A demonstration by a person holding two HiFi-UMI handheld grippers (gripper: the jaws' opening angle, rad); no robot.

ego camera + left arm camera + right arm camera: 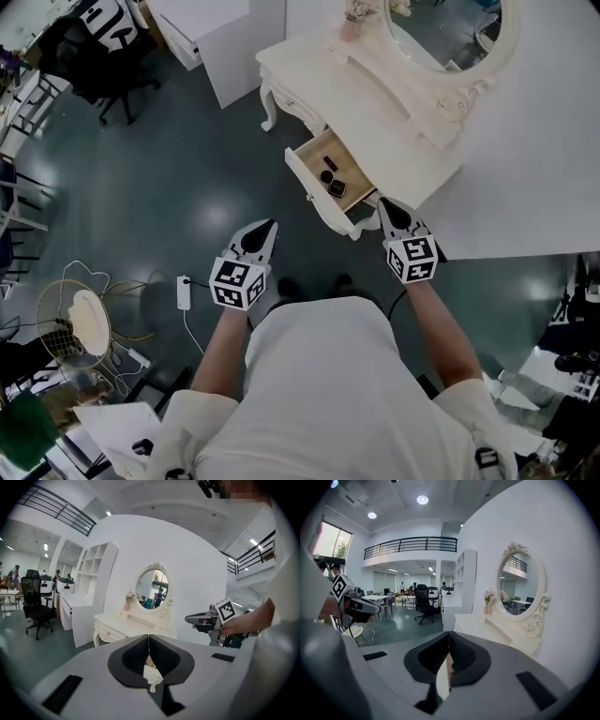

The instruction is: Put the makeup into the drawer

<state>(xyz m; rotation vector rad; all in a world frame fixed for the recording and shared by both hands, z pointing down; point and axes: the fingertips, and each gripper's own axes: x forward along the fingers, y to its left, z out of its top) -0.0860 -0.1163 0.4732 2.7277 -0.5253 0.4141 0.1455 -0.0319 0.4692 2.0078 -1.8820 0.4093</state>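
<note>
A white dressing table point(375, 103) with an oval mirror point(441, 28) stands ahead of me. Its wooden drawer point(312, 153) is pulled open toward me, and small dark makeup items point(332, 181) lie inside. My left gripper point(271, 224) hangs over the floor to the left of the drawer, jaws together and empty. To the drawer's right, by the table's corner, my right gripper point(383, 202) is also shut with nothing in it. The left gripper view shows its own closed jaws point(149, 637) and the right gripper point(190, 618). The right gripper view shows its closed jaws point(449, 633) and the left gripper point(375, 611).
A white cabinet point(234, 37) stands left of the table and a black office chair point(108, 56) further left. A power strip point(184, 292) and a round wire frame point(70, 323) lie on the dark floor at my left. A white wall point(544, 141) runs behind the table.
</note>
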